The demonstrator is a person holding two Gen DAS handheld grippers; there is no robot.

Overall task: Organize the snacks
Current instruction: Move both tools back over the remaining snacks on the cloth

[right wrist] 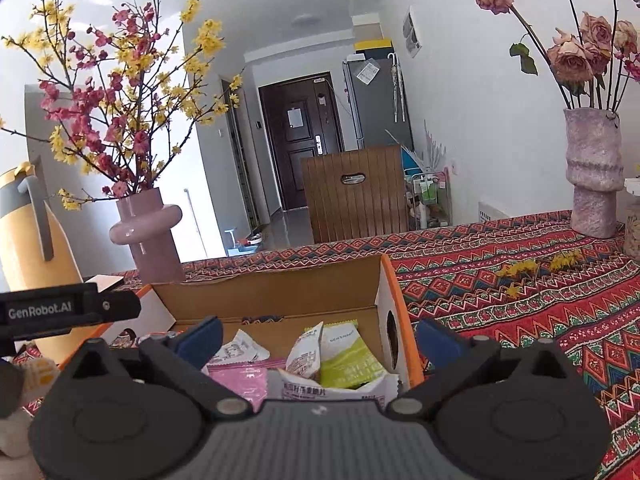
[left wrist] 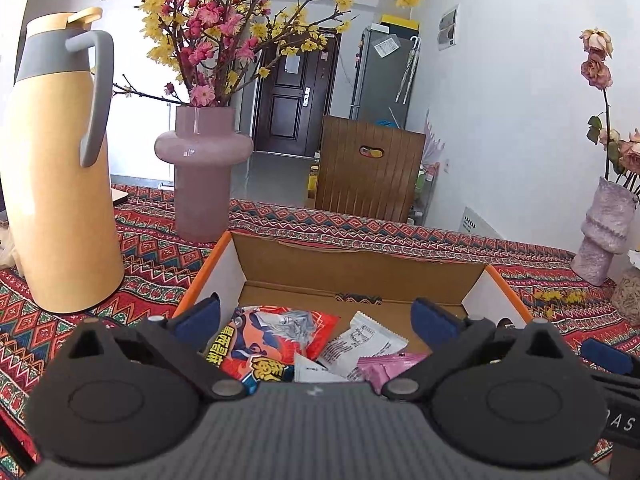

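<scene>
On my left claw's black side bar (right wrist: 68,308), seen from my right wrist camera, white letters read "GenRobot.AI". From my left wrist camera, the black bar (left wrist: 622,424) at the right edge shows only the letters "AS". The red snack packet (left wrist: 264,344) carries large yellow Chinese characters I cannot make out. The white packet (right wrist: 340,394) has a line of Chinese print, too small to read surely.

White walls (right wrist: 472,92), bright daylight from left. Dark door (left wrist: 289,96) at hallway end — grey fridge (left wrist: 382,76) beside it. Brown slatted chair back (left wrist: 366,168) behind table (right wrist: 520,292) with red patterned cloth. Grey glossy floor (left wrist: 276,176).
</scene>
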